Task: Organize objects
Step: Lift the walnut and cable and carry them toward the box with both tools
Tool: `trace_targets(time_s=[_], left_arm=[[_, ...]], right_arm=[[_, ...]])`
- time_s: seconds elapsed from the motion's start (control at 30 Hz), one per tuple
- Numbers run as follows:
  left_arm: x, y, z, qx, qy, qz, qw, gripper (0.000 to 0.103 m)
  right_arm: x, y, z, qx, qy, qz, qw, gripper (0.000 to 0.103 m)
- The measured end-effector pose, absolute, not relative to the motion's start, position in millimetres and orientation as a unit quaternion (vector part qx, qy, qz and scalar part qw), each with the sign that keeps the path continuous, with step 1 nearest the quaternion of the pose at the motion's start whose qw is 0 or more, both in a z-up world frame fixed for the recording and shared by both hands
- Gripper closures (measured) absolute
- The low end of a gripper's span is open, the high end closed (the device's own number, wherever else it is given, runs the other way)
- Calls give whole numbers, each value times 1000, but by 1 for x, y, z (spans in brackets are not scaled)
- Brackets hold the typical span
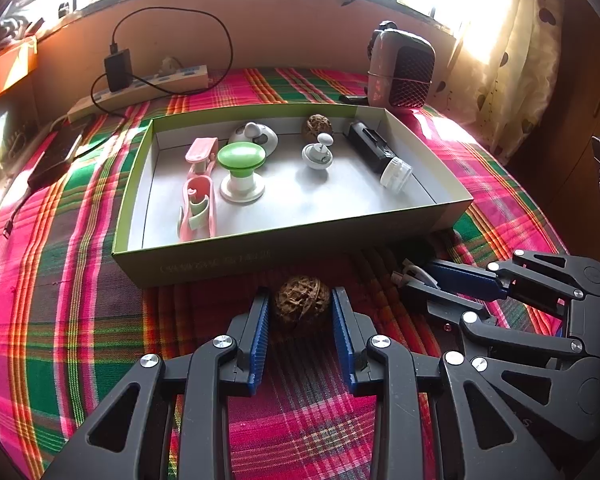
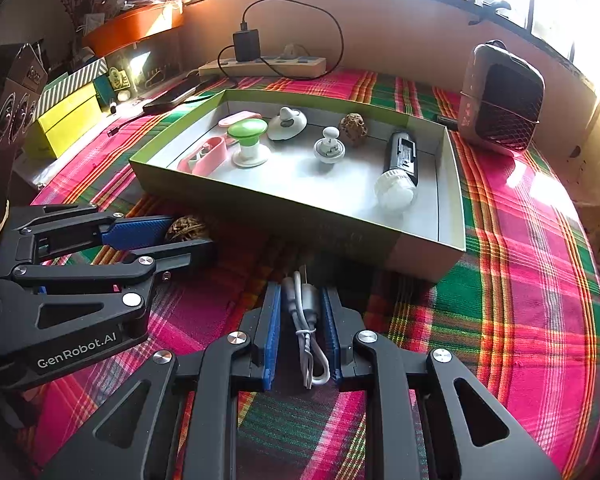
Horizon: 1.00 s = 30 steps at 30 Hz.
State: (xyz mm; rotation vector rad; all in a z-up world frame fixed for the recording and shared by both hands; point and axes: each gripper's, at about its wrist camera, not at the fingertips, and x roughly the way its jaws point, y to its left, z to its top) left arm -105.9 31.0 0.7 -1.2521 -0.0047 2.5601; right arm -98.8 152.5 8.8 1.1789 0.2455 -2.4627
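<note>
Both grippers sit low on the plaid-covered surface (image 1: pixel 80 320), just in front of the green box (image 1: pixel 260 256). Left gripper (image 1: pixel 300 308) has its blue pads against the sides of a wrinkled brown walnut (image 1: pixel 301 304) lying on the cloth, clamped on it. Right gripper (image 2: pixel 300 312) is closed on a bundled white cable (image 2: pixel 306 320), its plug end pointing toward the box wall.

That near wall rises directly ahead of both grippers. Inside the box lie a pink clip-like piece (image 1: pixel 198 208), a green-topped knob (image 1: pixel 242 168), a small white spinner (image 1: pixel 318 152), a second walnut (image 1: pixel 317 126), a white domed item (image 1: pixel 254 136) and a black cylinder with a white cap (image 1: pixel 380 156). Behind the box stand a power strip (image 1: pixel 140 90) with a black charger (image 1: pixel 118 68) plugged in, and a small heater-like device (image 1: pixel 402 68); a dark phone (image 1: pixel 56 156) lies to the left.
</note>
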Motion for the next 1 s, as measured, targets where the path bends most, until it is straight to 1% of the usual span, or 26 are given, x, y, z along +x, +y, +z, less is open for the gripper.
trace_targets(time_s=[1.0], left_arm=[[-95,27,8,-427,-7,893,142,75]], right_arm=[[-90,154,20,410,64,-887,201,82]])
